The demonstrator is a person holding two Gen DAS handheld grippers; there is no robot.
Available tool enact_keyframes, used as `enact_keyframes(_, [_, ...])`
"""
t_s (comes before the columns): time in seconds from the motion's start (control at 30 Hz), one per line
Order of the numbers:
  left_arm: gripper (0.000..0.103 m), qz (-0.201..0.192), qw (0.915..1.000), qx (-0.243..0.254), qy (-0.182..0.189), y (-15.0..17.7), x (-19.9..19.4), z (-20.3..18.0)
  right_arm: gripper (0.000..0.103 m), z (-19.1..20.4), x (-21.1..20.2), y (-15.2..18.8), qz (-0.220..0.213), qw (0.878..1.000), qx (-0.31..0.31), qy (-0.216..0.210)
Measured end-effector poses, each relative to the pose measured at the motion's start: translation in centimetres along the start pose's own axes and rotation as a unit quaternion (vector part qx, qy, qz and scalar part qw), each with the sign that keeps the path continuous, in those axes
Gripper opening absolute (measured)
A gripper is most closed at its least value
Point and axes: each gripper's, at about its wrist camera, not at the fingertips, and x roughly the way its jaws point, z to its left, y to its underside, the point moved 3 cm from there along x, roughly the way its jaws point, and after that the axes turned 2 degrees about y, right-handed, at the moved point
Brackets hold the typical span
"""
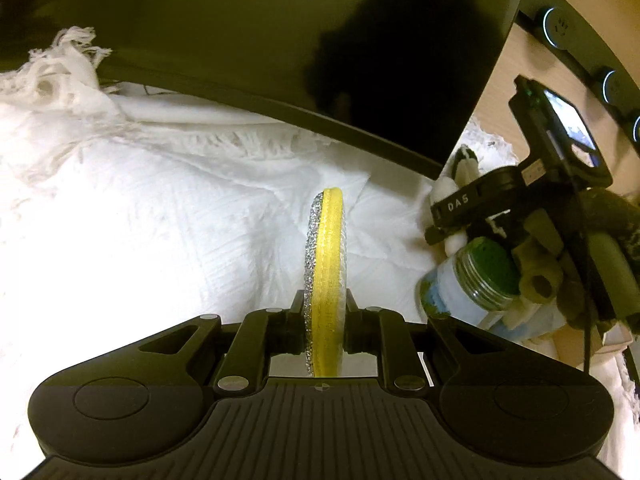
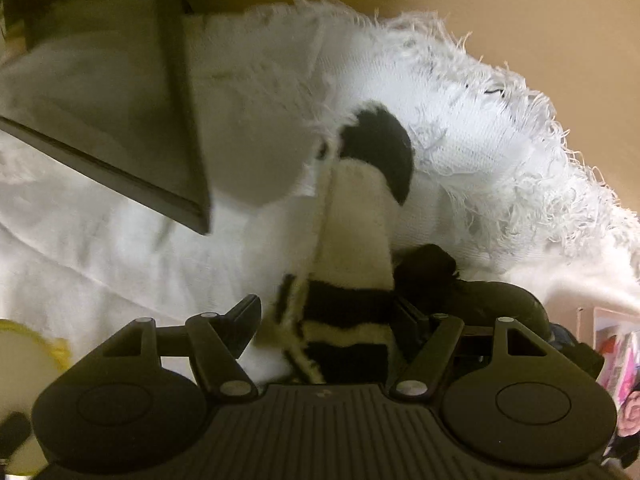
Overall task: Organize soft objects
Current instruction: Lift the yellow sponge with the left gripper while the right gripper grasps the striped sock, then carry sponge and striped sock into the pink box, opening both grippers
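The left gripper [image 1: 323, 316] pinches a yellow, silver-edged scrub pad [image 1: 325, 280] edge-on above the white fringed cloth [image 1: 160, 200], likely for carrying, while the right gripper's [image 2: 326, 320] parted jaws straddle a black-and-white sock [image 2: 352, 248] beside the dark box [image 2: 120, 120].

White fringed cloth [image 1: 140, 200] covers the surface, creased. Dark flat panel [image 1: 280, 40] lies tilted over its far part. Wooden surface [image 1: 532, 64] at right carries round ringed knobs [image 1: 554, 26] (blue-lit rims). Colourful printed items [image 2: 616, 364], blurred.
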Motion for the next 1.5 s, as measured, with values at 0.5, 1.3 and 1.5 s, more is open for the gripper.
enact_keyframes(0.5, [0.018,-0.008,0.9998,-0.014,0.01,0.1,-1.2,-0.2,0.035,-5.2,-7.2,2.4,-0.047,0.997,0.024,-0.061])
enact_keyframes(1.3, [0.025,0.013,0.9474,0.033,0.318,-5.0,2.6,-29.4,0.035,-33.2,-27.5,16.2,-0.275,0.949,0.154,-0.019])
enact_keyframes(1.5, [0.025,0.066,0.9816,0.052,0.172,-1.9,11.1,-32.0,0.035,-35.7,-21.5,19.3,-0.23,0.948,0.198,-0.096])
